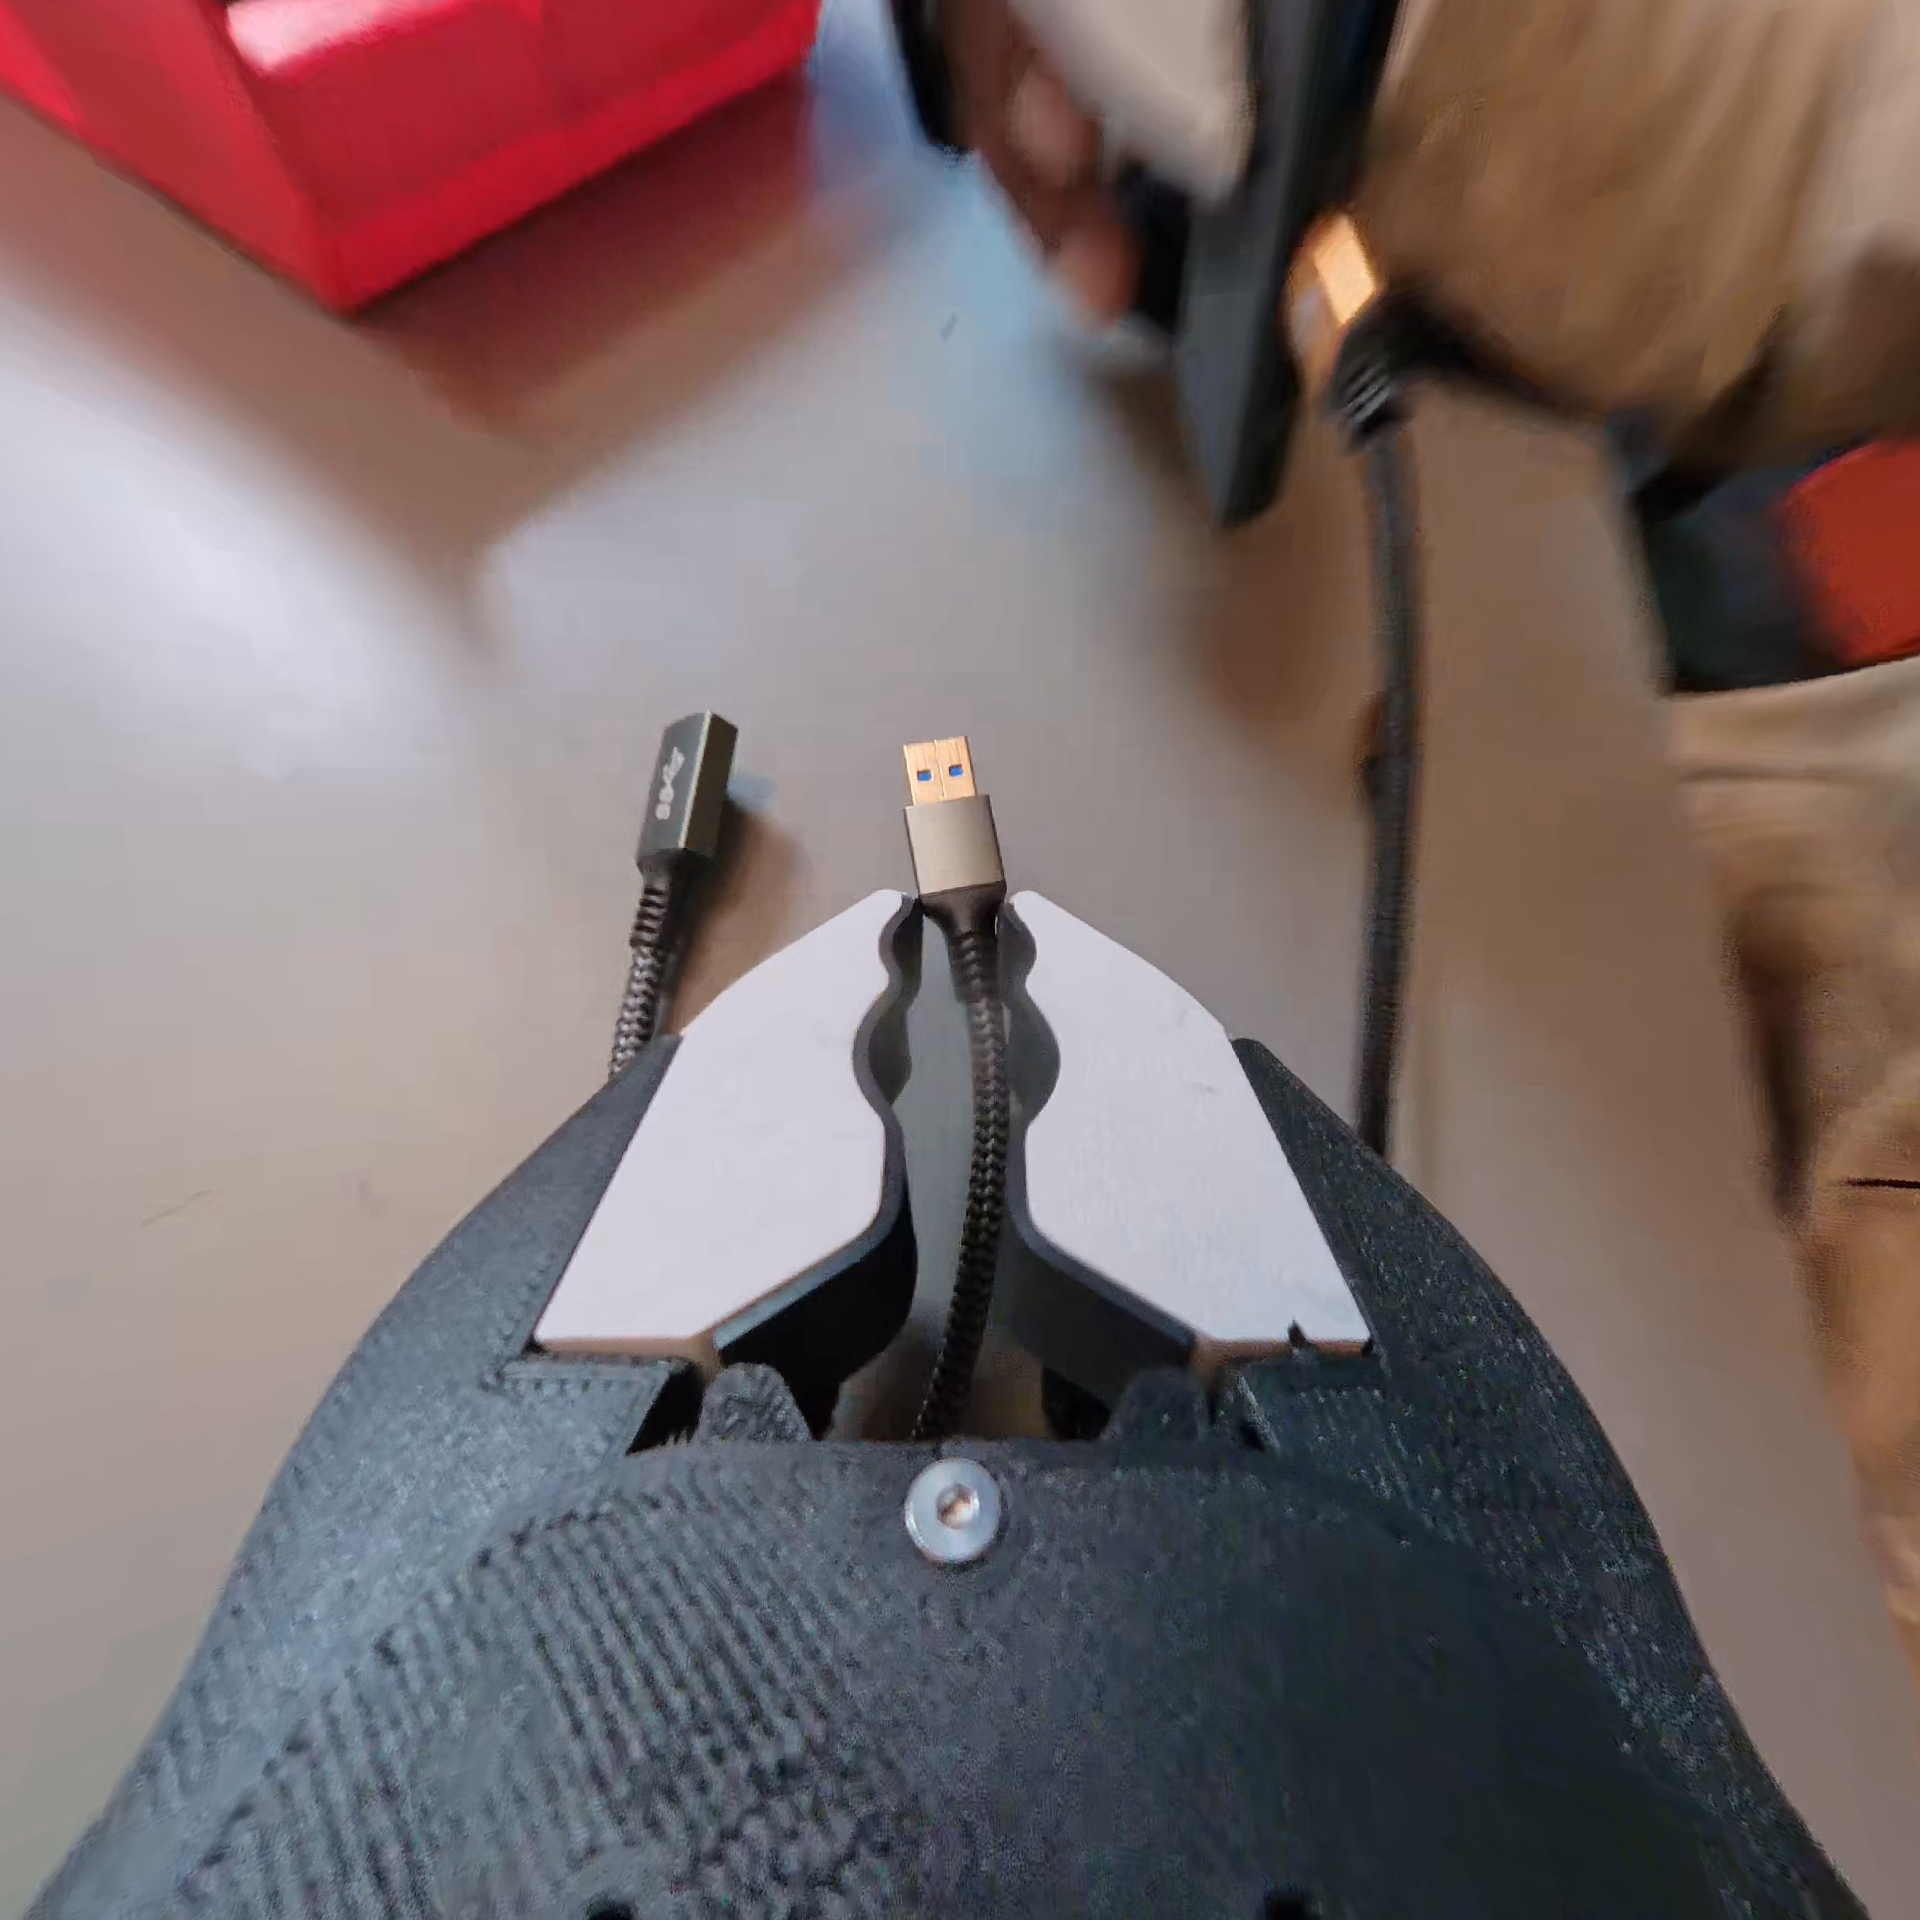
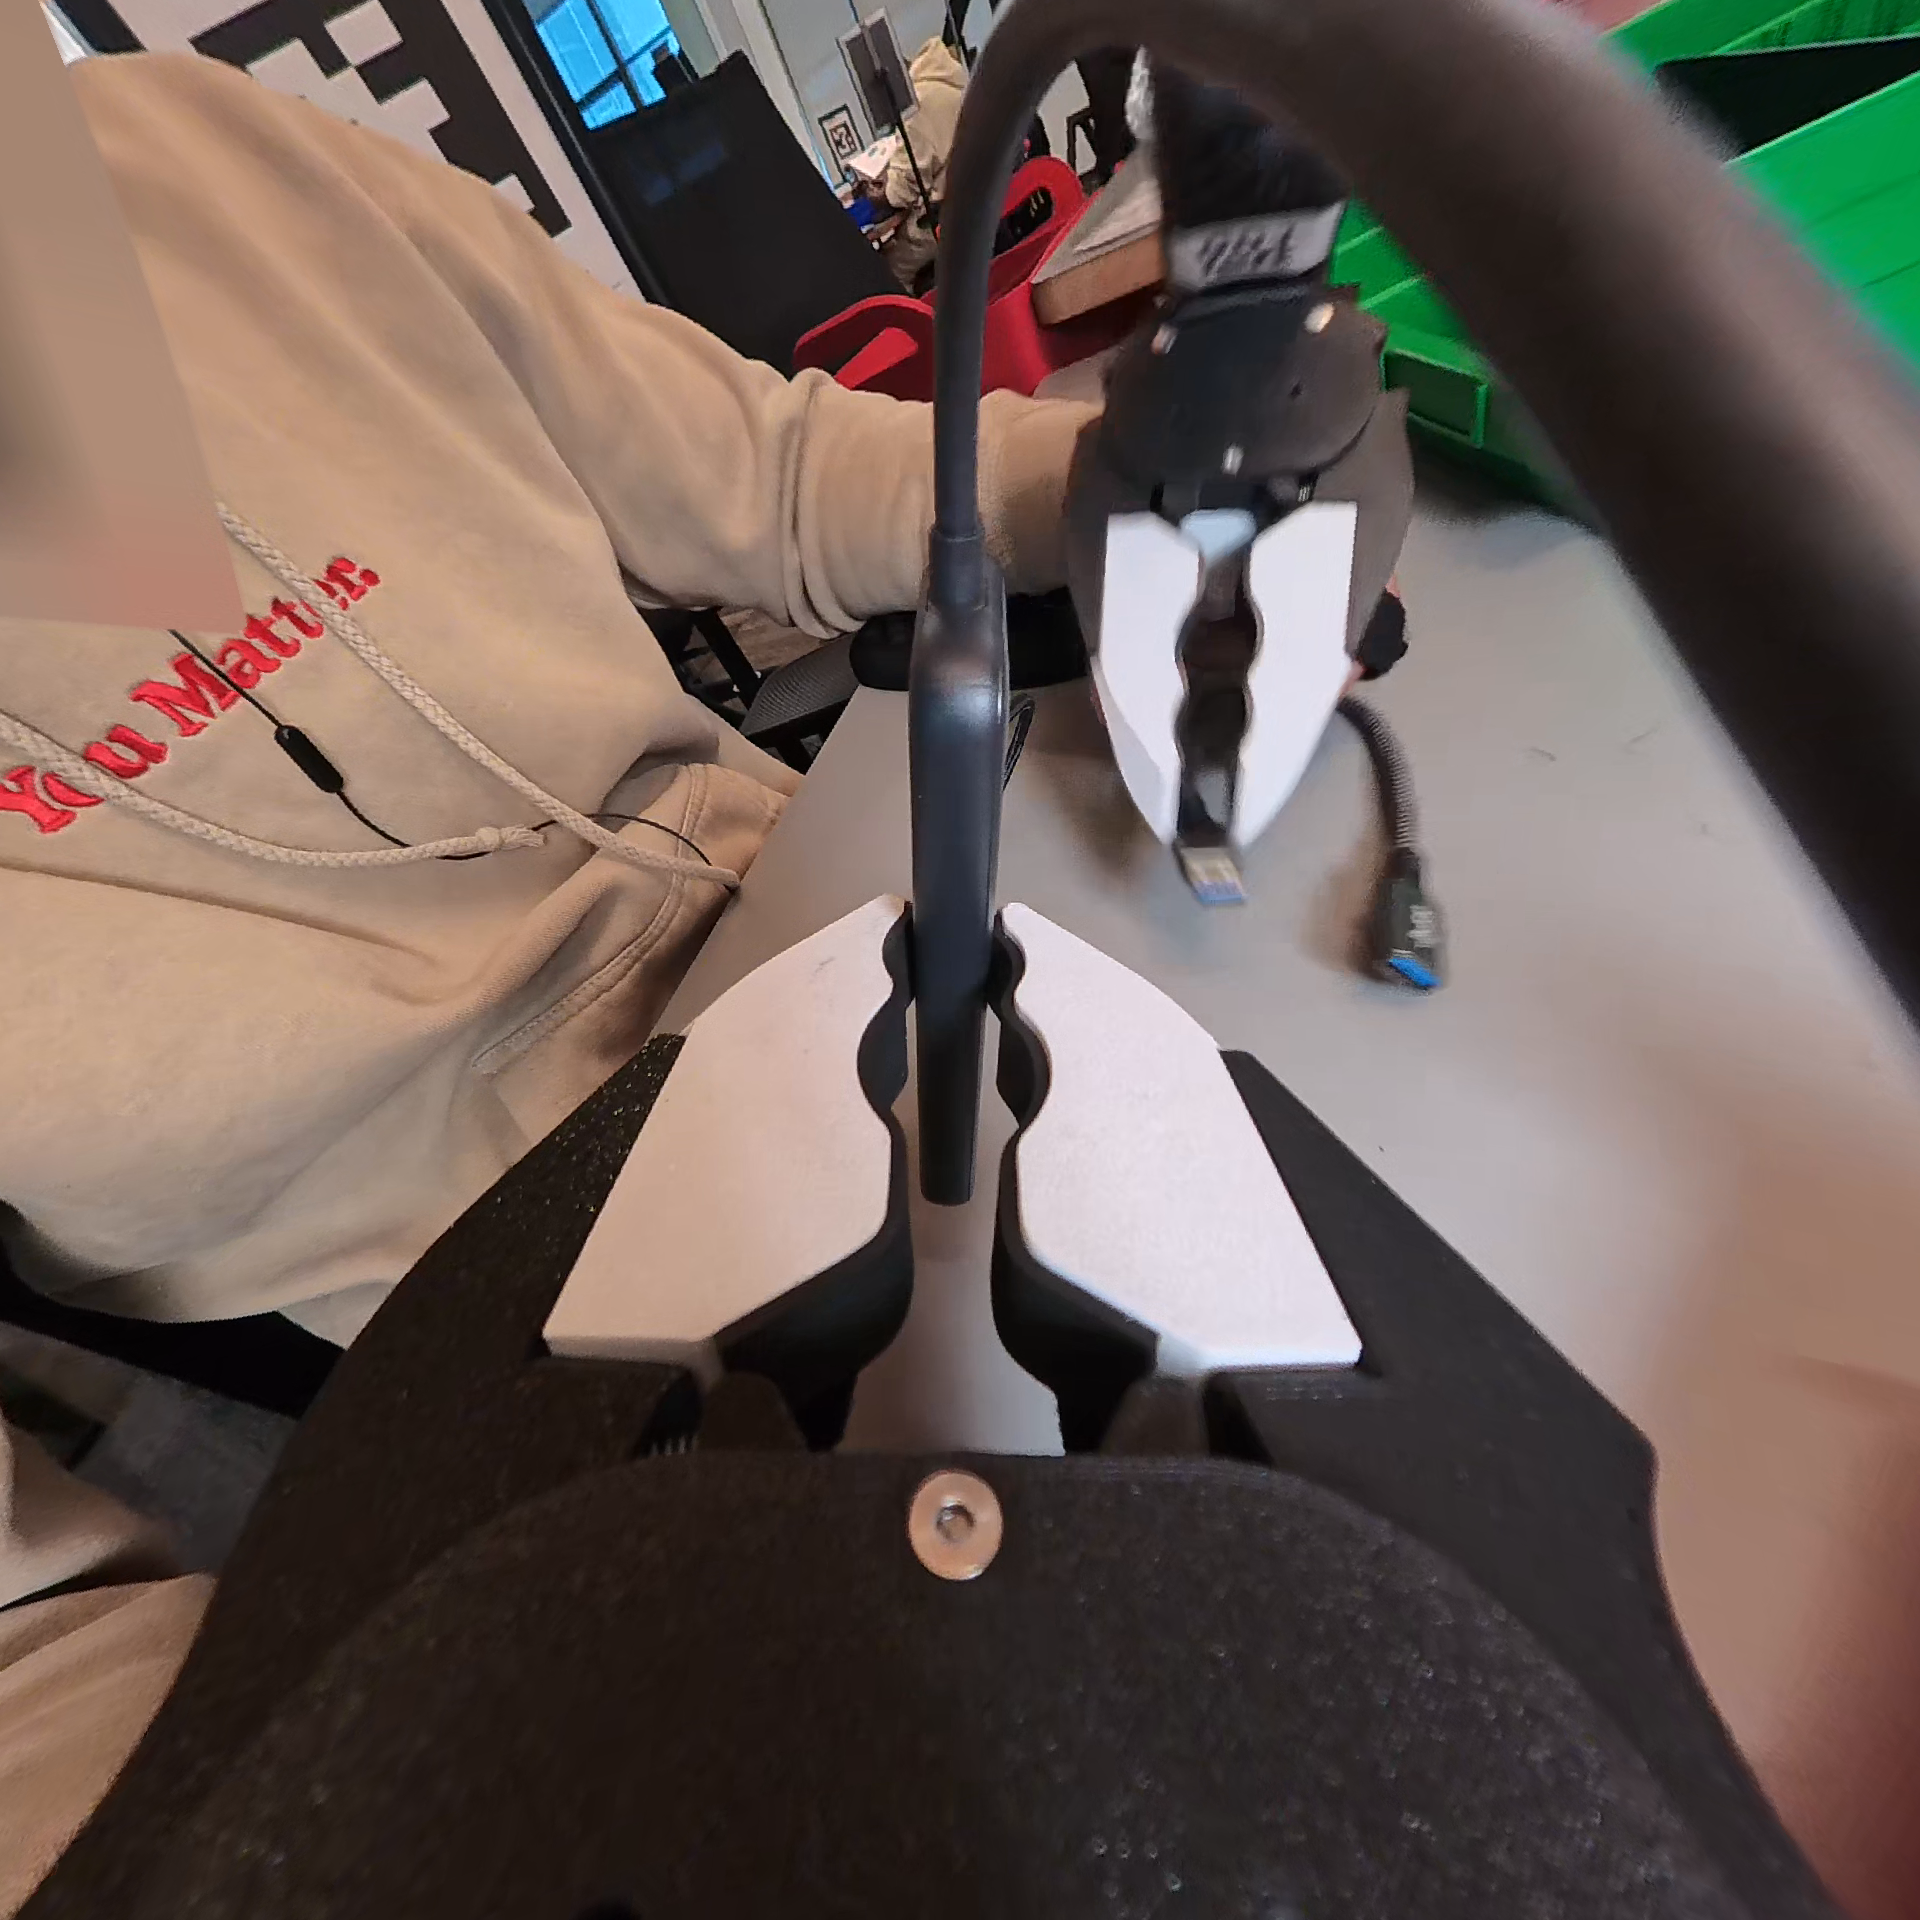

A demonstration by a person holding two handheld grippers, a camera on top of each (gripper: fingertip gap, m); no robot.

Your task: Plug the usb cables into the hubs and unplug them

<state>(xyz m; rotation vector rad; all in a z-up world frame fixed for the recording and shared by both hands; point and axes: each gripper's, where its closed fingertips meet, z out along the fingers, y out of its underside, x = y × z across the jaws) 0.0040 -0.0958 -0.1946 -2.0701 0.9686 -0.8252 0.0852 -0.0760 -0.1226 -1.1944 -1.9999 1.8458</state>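
My left gripper is shut on a black braided USB cable just behind its plug. The gold USB plug sticks out past the fingertips, above the grey table. The cable's other end, a dark socket connector, lies on the table to the left. My right gripper is shut on a slim dark hub, held edge-on and upright. The hub's cable curves up and over. The hub shows blurred at the upper right of the left wrist view. The plug and the hub are apart.
A red box stands at the table's far left. Green bins stand at the far right. A person in a beige hoodie sits at the table edge. A second braided cable with a gold plug hangs beside the hub.
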